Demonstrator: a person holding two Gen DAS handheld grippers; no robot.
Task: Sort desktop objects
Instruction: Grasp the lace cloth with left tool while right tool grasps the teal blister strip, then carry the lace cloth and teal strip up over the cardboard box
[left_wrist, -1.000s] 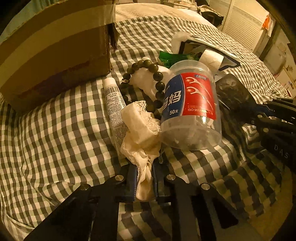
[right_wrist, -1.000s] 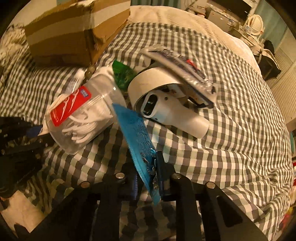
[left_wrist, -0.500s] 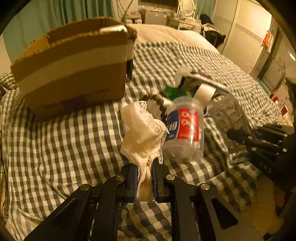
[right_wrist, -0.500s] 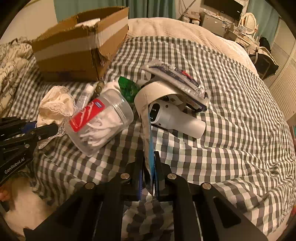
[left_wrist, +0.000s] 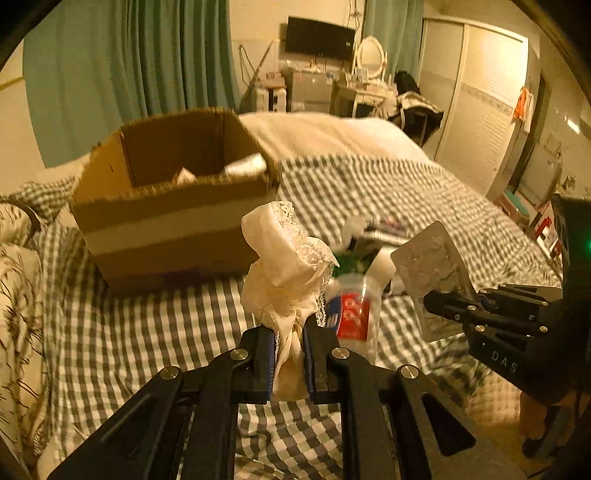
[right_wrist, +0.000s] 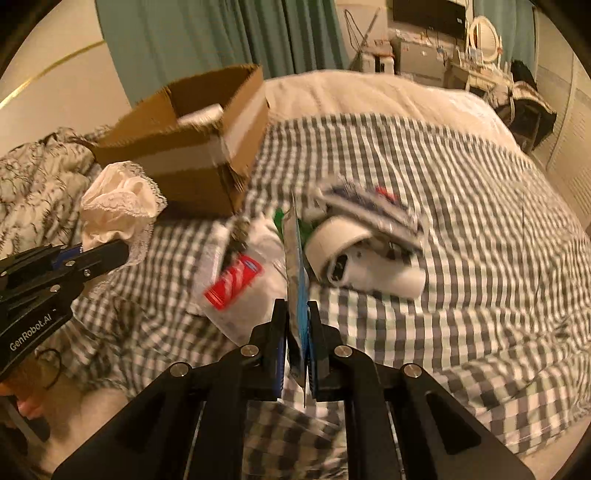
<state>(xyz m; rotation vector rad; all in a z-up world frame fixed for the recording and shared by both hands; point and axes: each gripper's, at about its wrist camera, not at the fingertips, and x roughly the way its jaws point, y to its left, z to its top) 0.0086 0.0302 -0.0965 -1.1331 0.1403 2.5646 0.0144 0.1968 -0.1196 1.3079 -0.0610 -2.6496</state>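
Held in the left gripper (left_wrist: 289, 352): a cream lace cloth (left_wrist: 286, 266), jaws closed tight on its lower bunch, frills standing above the fingers at centre of the left view. Held in the right gripper (right_wrist: 297, 341): a flat foil packet (right_wrist: 295, 266), blue on one face, jaws nearly shut on its lower edge, seen edge-on at centre of the right view.

Compared with a second ago: both loads now lifted clear of the checked bedcover (left_wrist: 388, 184), then still low over the pile. Both cameras tilted up too, so the open top of the box (left_wrist: 173, 192) now visible in the upper left, where before only its side. Probably both pieces on the way to that box, so two objects fewer in the pile and the carrying step begun, dropping not yet done.

Left on the cover, below and right of the cloth: the floss jar (left_wrist: 351, 310) with red label, lying with other small things, much blurred.

Only in the left view: the silver face of the packet (left_wrist: 436, 266) at right, and something pale inside the box. Only in the right view: the white device (right_wrist: 373, 266) and the dark flat pack (right_wrist: 369, 206) over it, right of centre; also the cloth (right_wrist: 118, 206) from its side at left, near the box corner but apart from it.
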